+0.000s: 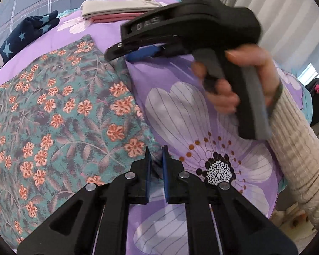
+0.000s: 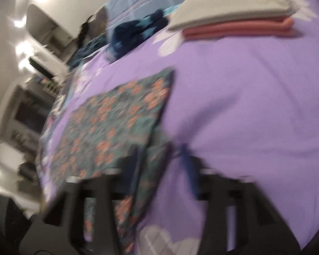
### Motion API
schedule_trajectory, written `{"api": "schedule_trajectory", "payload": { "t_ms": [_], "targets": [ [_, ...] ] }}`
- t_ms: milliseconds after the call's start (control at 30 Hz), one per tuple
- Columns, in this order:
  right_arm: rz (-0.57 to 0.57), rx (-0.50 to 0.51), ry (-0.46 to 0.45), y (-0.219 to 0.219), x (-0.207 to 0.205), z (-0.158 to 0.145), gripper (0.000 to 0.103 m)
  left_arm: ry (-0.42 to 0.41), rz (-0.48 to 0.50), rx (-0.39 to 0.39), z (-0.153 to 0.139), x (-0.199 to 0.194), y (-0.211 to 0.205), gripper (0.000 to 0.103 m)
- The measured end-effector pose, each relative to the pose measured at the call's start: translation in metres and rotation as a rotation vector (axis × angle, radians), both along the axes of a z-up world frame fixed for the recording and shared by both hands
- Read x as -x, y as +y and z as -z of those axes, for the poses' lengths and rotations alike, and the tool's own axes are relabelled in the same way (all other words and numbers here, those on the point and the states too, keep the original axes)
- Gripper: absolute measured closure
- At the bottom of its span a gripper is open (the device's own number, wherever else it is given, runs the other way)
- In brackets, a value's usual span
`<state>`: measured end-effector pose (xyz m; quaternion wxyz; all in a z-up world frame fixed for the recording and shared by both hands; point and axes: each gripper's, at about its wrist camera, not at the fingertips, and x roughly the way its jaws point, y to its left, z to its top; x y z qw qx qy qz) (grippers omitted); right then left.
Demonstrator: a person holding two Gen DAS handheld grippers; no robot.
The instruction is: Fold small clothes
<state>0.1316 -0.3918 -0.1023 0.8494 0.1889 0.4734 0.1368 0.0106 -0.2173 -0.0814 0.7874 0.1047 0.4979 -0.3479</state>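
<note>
A teal cloth with orange flowers [image 1: 59,114] lies flat on the purple flowered bedspread [image 1: 180,110]. My left gripper [image 1: 157,159] sits at the cloth's near right edge, its jaws a narrow gap apart with nothing between them. My right gripper [image 1: 117,52] is held by a hand above the cloth's far right edge. In the blurred right wrist view the right gripper [image 2: 161,155] is open, above the near corner of the same cloth [image 2: 117,127].
A folded stack, grey on pink [image 1: 117,10] [image 2: 234,21], lies at the far side of the bed. A navy garment with blue stars [image 1: 21,40] [image 2: 136,36] lies at the far left. Furniture stands beyond the bed's left edge [image 2: 32,114].
</note>
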Motion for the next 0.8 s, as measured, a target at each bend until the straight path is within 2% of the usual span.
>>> {"api": "schedule_trajectory", "payload": {
  "t_ms": [33,100,167,267,367,400,433,533,600,633,667,700,733,800],
  "targets": [
    [0.012,-0.032,0.001,-0.004,-0.001,-0.002,0.1,-0.007,0.012,-0.005,0.0,0.002,-0.002,0.094],
    [0.017,-0.167,-0.044,-0.014,0.001,-0.012,0.101,-0.023,0.038,-0.012,-0.002,0.009,-0.005,0.094],
    [-0.005,-0.135,-0.071,-0.009,0.003,-0.019,0.101,-0.031,0.044,-0.014,-0.004,0.015,-0.005,0.094],
    [-0.013,-0.006,-0.049,0.003,0.003,-0.015,0.101,-0.029,0.041,-0.016,-0.003,0.015,-0.005,0.094],
    [0.018,-0.053,-0.023,-0.006,0.001,-0.006,0.095,-0.04,0.047,-0.018,-0.003,0.016,-0.005,0.094],
    [0.03,-0.076,-0.017,-0.01,0.001,-0.005,0.092,-0.041,0.049,-0.019,-0.004,0.017,-0.004,0.094],
    [0.037,-0.096,-0.008,-0.013,0.001,-0.004,0.078,-0.042,0.05,-0.019,-0.004,0.018,-0.004,0.094],
    [-0.021,-0.094,-0.013,-0.003,0.005,-0.005,0.054,-0.043,0.055,-0.017,-0.004,0.02,-0.004,0.094],
    [-0.079,-0.035,-0.01,0.014,0.004,-0.004,0.046,-0.044,0.057,-0.018,-0.003,0.019,-0.004,0.094],
    [-0.082,-0.011,-0.008,0.019,0.002,-0.004,0.045,-0.045,0.057,-0.019,-0.003,0.02,-0.005,0.094],
    [-0.079,0.015,-0.007,0.022,0.001,-0.003,0.048,-0.046,0.057,-0.019,-0.002,0.02,-0.005,0.094],
    [-0.064,0.042,-0.016,0.025,-0.001,-0.003,0.068,-0.046,0.056,-0.018,-0.002,0.02,-0.005,0.094],
    [-0.06,0.043,-0.016,0.025,-0.004,-0.004,0.101,-0.045,0.055,-0.017,-0.001,0.02,-0.005,0.094],
    [-0.047,-0.014,-0.012,0.024,-0.009,-0.005,0.1,-0.048,0.056,-0.014,-0.002,0.02,-0.004,0.094]
  ]
}}
